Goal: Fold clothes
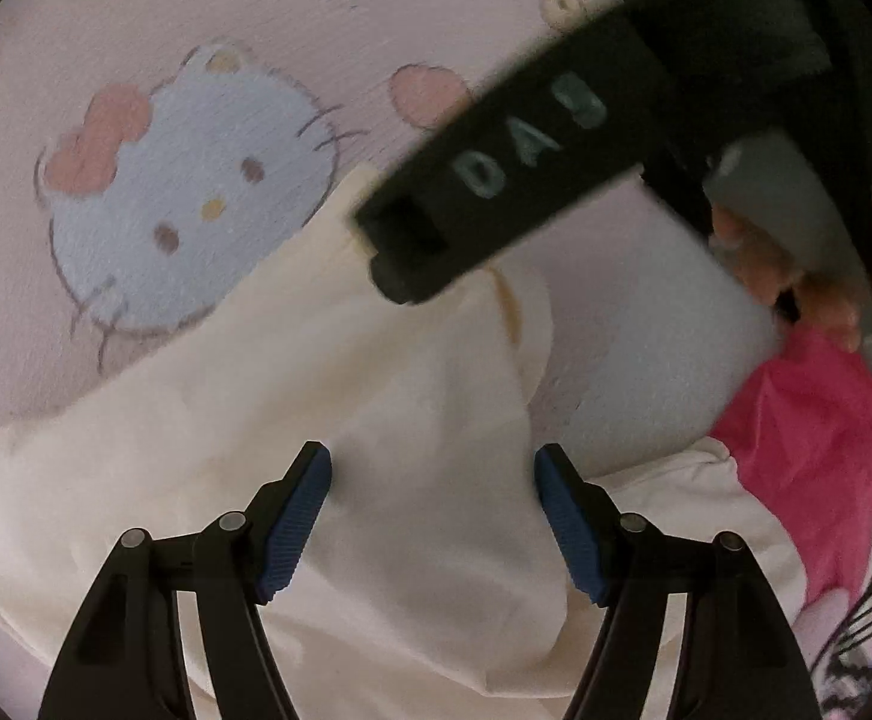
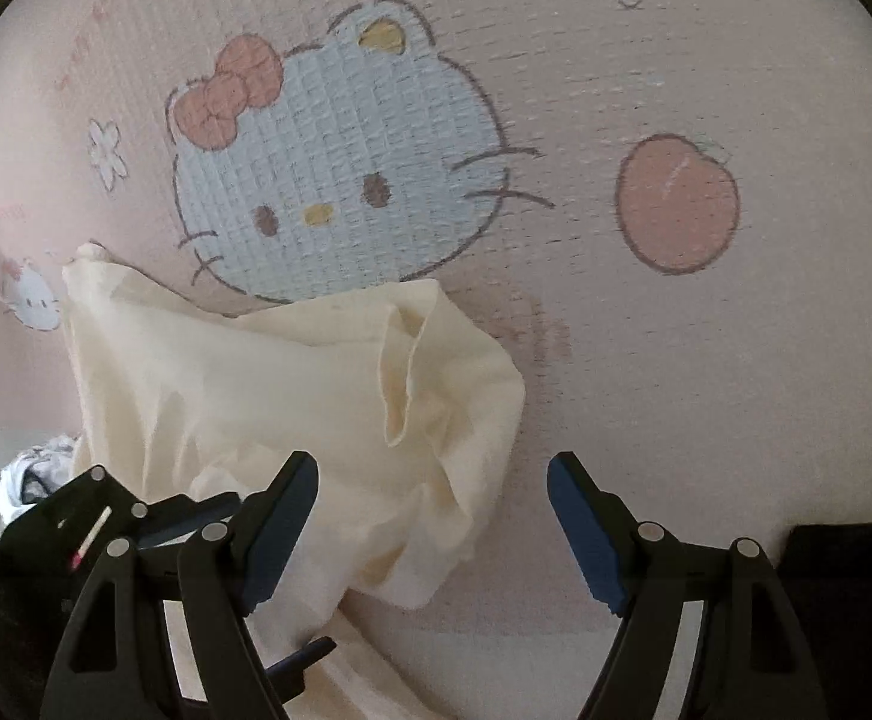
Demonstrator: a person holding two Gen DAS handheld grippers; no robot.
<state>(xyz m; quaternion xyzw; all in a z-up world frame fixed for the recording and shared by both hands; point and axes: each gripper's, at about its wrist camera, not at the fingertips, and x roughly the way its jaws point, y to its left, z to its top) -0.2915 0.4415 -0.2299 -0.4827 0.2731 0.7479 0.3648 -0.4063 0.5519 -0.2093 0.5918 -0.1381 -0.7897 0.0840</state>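
A cream garment [image 1: 316,432] lies crumpled on a pink Hello Kitty mat [image 1: 154,12]. My left gripper [image 1: 433,462] is open, its blue-padded fingers [image 1: 298,516] straddling a fold of the cloth just above it. The right gripper's black body, marked "DAS" [image 1: 514,168], crosses the left wrist view above the cloth's far edge. In the right wrist view the cream garment [image 2: 292,396] lies bunched at lower left on the mat [image 2: 676,390]. My right gripper [image 2: 433,474] is open and empty, its left finger over the cloth's edge. The left gripper [image 2: 136,516] shows at lower left.
A bright pink garment [image 1: 820,420] lies at the right of the left wrist view, with a patterned cloth [image 1: 868,630] below it. A black-and-white cloth [image 2: 40,468] sits at the far left of the right wrist view. The person's hand [image 1: 808,282] holds the right gripper.
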